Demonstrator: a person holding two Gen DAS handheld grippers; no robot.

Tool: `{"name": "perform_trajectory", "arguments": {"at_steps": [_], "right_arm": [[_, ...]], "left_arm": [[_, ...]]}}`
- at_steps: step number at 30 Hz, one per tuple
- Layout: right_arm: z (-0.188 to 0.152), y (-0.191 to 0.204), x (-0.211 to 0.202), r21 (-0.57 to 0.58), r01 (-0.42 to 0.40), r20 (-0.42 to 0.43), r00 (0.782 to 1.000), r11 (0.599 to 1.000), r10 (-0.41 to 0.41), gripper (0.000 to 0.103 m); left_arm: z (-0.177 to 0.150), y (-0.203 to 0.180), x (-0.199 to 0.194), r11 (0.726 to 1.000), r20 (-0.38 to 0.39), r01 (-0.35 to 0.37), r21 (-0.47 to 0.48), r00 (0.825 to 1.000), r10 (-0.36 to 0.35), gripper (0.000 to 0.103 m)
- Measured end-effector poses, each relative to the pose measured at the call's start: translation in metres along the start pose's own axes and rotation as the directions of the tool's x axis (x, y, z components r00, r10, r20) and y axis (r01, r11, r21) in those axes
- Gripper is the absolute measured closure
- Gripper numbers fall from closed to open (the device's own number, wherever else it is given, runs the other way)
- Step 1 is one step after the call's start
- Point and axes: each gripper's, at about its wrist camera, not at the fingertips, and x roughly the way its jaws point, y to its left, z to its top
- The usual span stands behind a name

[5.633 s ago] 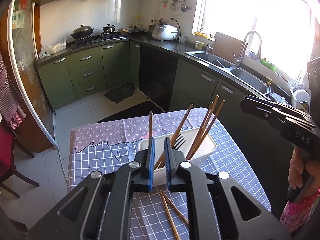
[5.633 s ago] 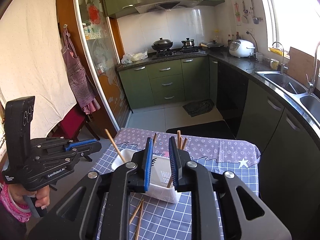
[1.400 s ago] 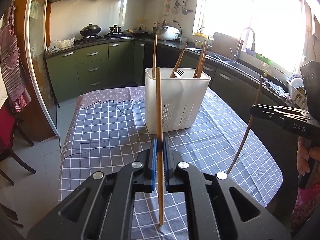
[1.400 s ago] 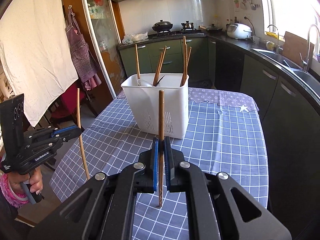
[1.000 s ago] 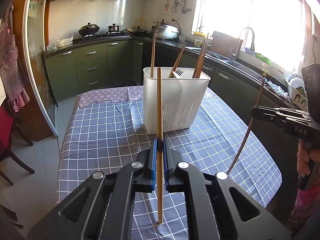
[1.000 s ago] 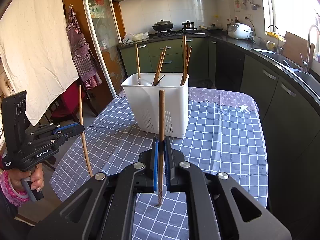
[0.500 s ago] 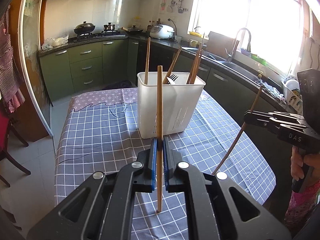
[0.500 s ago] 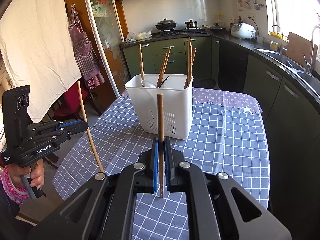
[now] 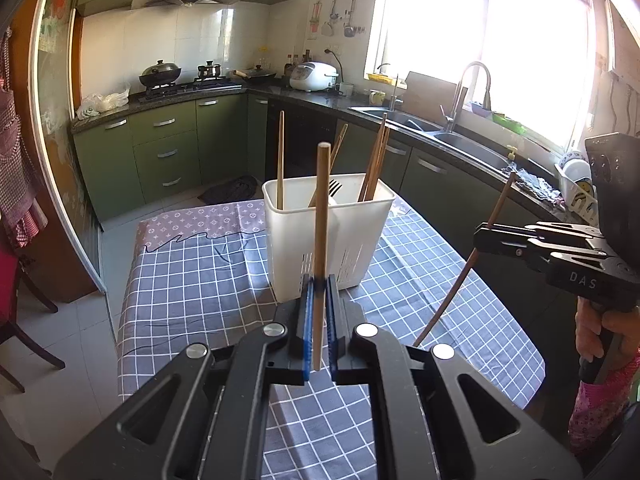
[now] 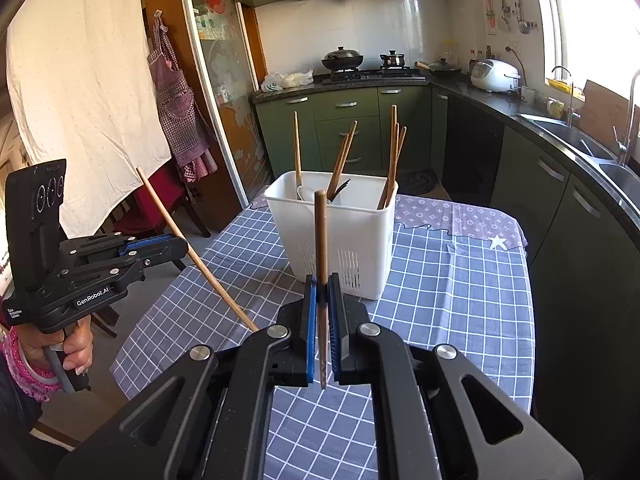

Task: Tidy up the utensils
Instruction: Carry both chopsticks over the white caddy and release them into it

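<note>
L gripper (image 9: 318, 300): fingers clamped on a light chopstick (image 9: 321, 216), held near upright, tip above the holder rim. R gripper (image 10: 321, 300): fingers clamped on a darker chopstick (image 10: 320, 248), also near upright.

View differences: L wrist view shows the R gripper (image 9: 482, 236) from the side with its stick slanting down toward the table; a hand (image 9: 600, 332) grips the handle. R wrist view shows the L gripper (image 10: 182, 246) from the side, stick slanting, hand (image 10: 76, 344) on the handle w/ a pink cuff. Only the R view shows a white sheet (image 10: 84, 80) and hanging apron (image 10: 176, 108); only the L view shows the bright window (image 9: 488, 36).

Surface: table w/ blue checked cloth (image 10: 448, 280). White utensil holder (image 10: 340, 236) stands on it just beyond both grippers, holding several chopsticks and a dark fork.

Room: green cabinets (image 9: 168, 148), stove w/ pots, rice cooker (image 9: 314, 76), sink w/ tap (image 9: 464, 92) at the far side.

Writing: "DAS" on R gripper body; "GenRobot.AI" on L gripper body.
</note>
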Motion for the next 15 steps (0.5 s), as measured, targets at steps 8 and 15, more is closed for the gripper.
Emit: {"name": "perform_trajectory", "arguments": {"at_steps": [8, 15], "right_arm": [[0.021, 0.001, -0.011, -0.019, -0.01, 0.028, 1.0, 1.0, 0.01, 0.096], [0.051, 0.004, -0.028, -0.049, -0.018, 0.059, 0.998, 0.999, 0.021, 0.096]], "left_arm": [[0.024, -0.004, -0.008, 1.0, 0.018, 0.022, 0.011, 1.0, -0.022, 0.097], [0.061, -0.013, -0.027, 0.998, 0.05, 0.05, 0.036, 0.997, -0.052, 0.097]]}}
